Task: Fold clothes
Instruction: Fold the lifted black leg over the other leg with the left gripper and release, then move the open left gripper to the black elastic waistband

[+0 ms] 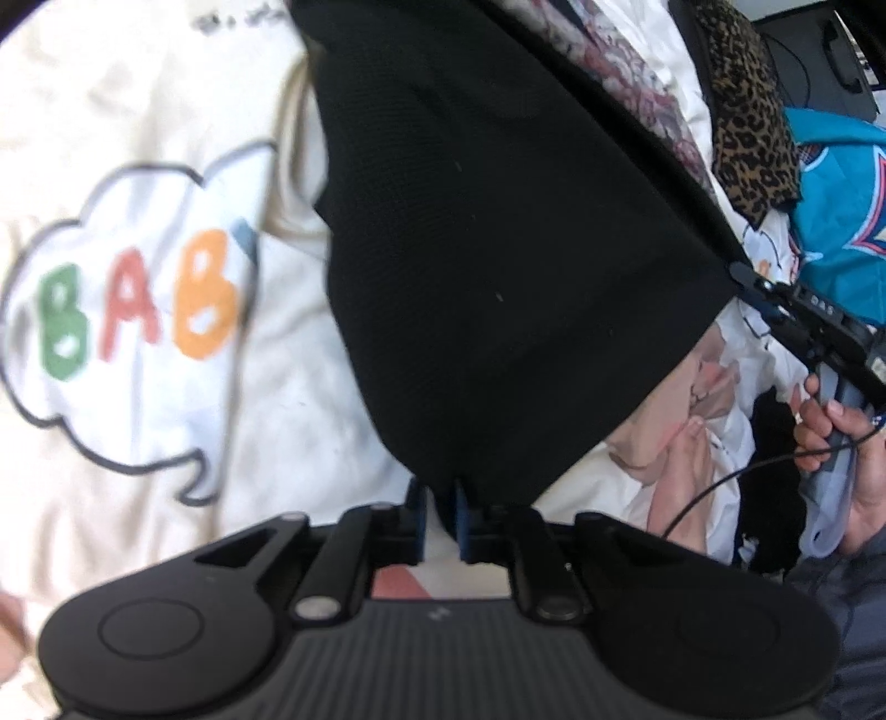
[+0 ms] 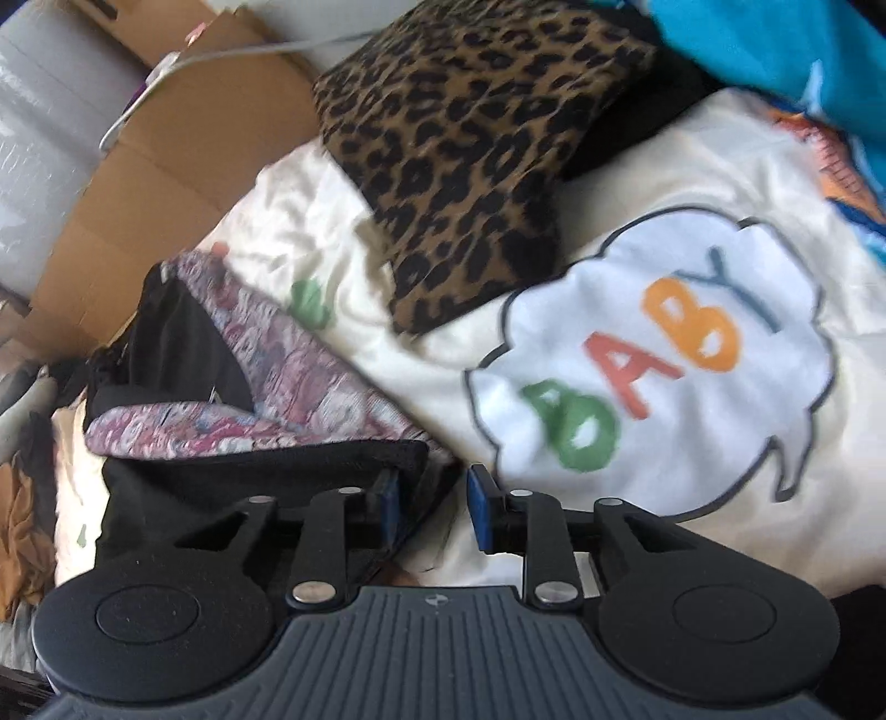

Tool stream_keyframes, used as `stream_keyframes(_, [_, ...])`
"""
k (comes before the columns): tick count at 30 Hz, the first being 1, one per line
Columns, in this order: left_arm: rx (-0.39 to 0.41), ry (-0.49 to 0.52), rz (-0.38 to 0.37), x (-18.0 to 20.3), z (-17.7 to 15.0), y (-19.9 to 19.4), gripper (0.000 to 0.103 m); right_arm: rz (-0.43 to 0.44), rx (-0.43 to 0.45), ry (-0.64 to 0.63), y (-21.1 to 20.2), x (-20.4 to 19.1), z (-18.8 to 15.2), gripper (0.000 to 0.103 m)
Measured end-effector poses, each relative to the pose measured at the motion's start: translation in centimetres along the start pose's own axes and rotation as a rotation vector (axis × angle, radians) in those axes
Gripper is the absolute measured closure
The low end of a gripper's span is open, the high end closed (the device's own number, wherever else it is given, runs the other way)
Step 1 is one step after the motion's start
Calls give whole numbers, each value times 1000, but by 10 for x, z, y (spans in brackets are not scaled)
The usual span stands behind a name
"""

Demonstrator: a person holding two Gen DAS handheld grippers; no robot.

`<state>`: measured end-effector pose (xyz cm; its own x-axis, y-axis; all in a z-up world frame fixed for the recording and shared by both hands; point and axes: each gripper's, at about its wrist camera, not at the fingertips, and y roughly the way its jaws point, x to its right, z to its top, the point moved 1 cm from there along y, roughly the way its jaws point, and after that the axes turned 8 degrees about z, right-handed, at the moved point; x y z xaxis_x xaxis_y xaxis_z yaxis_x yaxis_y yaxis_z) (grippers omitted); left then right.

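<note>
A black garment point(image 1: 487, 249) with a pink floral side point(image 1: 626, 72) hangs stretched over the bed in the left wrist view. It narrows to a point between the blue pads of my left gripper point(image 1: 440, 520), which is shut on that corner. Its far edge reaches my right gripper point(image 1: 742, 274), held by a hand point(image 1: 830, 432). In the right wrist view the right gripper point(image 2: 432, 504) stands open. The black garment point(image 2: 249, 471) lies against the left finger only, and its floral side point(image 2: 310, 376) is folded back beyond it.
A cream blanket with a "BABY" cloud print point(image 2: 664, 360) covers the bed point(image 1: 138, 304). A leopard-print cloth point(image 2: 470, 166) and a teal garment point(image 2: 775, 44) lie beyond it. A cardboard box point(image 2: 166, 166) stands at the left, and more clothes are piled at the lower left point(image 2: 22, 498).
</note>
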<state>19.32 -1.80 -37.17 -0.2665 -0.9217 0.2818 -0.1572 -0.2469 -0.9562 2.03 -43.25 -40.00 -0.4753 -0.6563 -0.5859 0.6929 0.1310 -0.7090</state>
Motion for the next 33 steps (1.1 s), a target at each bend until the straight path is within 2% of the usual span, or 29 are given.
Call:
stream_keyframes(3, [50,-20,33,-5,10,-22,91,-24,35,-20,-9,-3,2,77])
stream_keyframes(5, [96,-37,51,-7,19,-39,84,-27,35,-50,-13,-7,6,77])
stream_keyframes(11, [174,-29,88,-2,45,-74,82,11,63,-78,-24,-16,13,76])
stream_keyframes(16, [233,-62,108,1,65,-90,76,44,29,-98,-20,-29,13,76])
stream_keyframes(20, [271,-121,112,1,80,-99,75,79,9,-197,-25,-49,16,76])
stream_keyframes(23, [299,-134,171,1,92,-107,75,101,31,-176,-29,-57,20,76])
stream_keyframes(28, [352,-141,221,2,120,-115,73,137,-4,-218,-24,-71,18,75])
stream_keyframes(30, [373,-169,237,-1,131,-114,72,156,-5,-216,-18,-75,16,73])
stream_keyframes(33, [396,-190,261,-7,148,-107,72,177,-2,-231,-10,-81,13,61])
